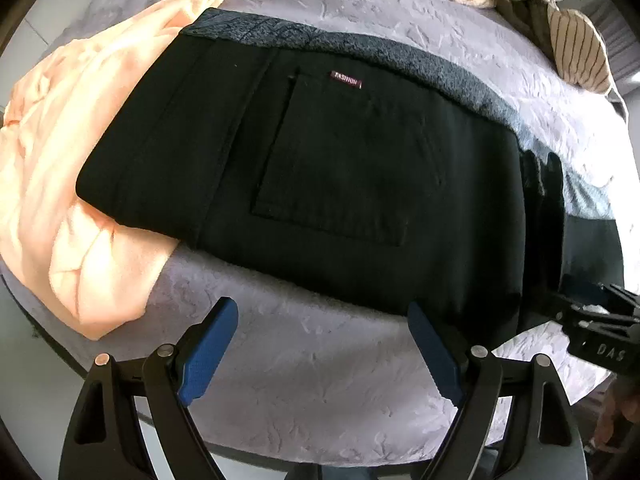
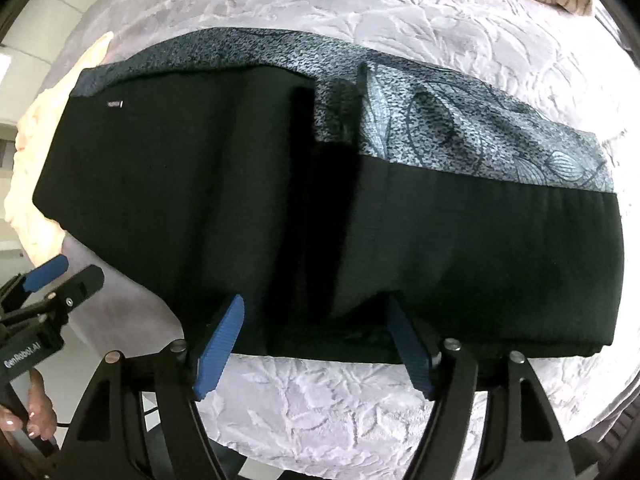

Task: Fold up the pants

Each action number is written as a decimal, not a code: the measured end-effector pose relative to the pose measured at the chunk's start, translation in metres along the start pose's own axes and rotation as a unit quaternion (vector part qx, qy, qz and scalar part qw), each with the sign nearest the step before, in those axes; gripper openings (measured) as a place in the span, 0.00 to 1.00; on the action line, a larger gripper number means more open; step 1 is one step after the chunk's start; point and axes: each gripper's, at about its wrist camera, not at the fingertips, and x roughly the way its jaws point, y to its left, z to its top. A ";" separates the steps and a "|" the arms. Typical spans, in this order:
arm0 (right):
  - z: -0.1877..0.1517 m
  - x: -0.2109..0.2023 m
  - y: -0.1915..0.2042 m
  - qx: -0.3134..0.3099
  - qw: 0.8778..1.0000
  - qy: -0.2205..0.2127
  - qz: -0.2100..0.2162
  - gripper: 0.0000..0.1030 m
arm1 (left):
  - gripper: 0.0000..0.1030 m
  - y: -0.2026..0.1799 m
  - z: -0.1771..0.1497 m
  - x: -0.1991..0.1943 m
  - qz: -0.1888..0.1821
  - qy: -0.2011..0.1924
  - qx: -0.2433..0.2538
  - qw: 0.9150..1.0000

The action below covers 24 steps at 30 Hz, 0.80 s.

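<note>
1. Black fabric pants (image 1: 320,184) lie folded flat on the bed under its pale lilac embossed cover (image 1: 320,360), back pocket up, with a small red label (image 1: 347,79) above the pocket.
2. Their far edge overlaps a grey speckled patterned cloth (image 2: 480,132), and their left end rests on a peach-coloured bundle of fabric (image 1: 68,184).
3. My left tongs (image 1: 322,324) hang over the near edge of the pants with the blue pads spread wide, nothing between them but the bed cover.
4. My right tongs (image 2: 316,320) are also spread, the pads (image 2: 222,344) sitting at the near hem of the pants without pinching it.
5. A cream striped cloth (image 1: 576,48) is heaped at the far right of the bed.
6. In the right wrist view I see a hand (image 2: 38,416) gripping the left tool's handle.
</note>
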 end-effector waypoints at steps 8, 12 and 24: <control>0.000 0.010 0.010 -0.007 1.000 0.002 -0.005 0.76 | 1.00 0.012 0.002 0.007 -0.009 0.006 -0.021 1.000; 0.001 0.015 0.012 -0.013 1.000 0.003 -0.010 0.77 | 1.00 0.021 0.006 0.012 -0.007 0.011 -0.030 0.999; 0.006 0.021 0.011 -0.009 1.000 0.003 -0.007 0.78 | 1.00 0.060 0.009 0.013 -0.094 -0.013 -0.070 0.993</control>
